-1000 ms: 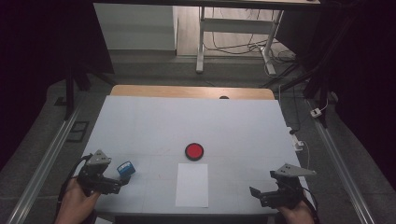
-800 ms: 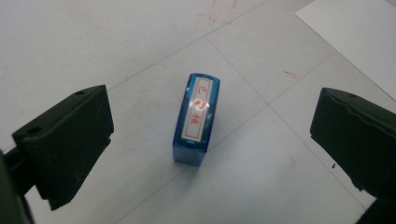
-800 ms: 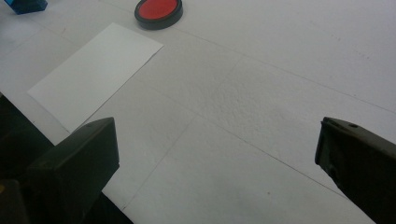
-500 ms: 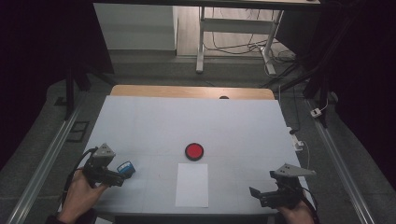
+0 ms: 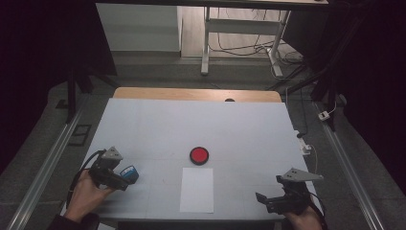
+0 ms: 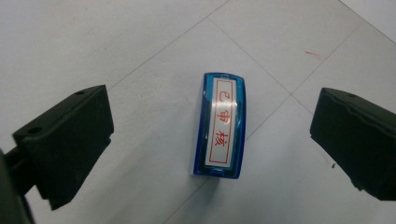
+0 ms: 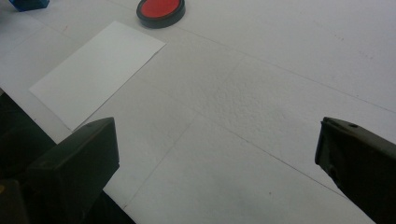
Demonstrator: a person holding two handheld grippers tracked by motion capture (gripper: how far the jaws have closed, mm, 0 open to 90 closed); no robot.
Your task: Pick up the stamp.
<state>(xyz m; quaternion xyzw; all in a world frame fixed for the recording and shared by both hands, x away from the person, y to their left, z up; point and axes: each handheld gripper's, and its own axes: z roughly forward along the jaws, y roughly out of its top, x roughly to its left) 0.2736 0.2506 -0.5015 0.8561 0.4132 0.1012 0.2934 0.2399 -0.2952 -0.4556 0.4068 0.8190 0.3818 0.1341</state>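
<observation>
blue stamp (image 6: pixel 223 125) lies between the left tool's (image 6: pixel 212 135) spread jaws; lower straight, clamp its long sides. right tool (image 5: pixel 275 201) waits apart at 5 o'clock of the worktop (image 5: pixel 158 124).

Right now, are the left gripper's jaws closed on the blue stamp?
No, the stamp lies on the table between wide-open jaws, touching neither.
</observation>
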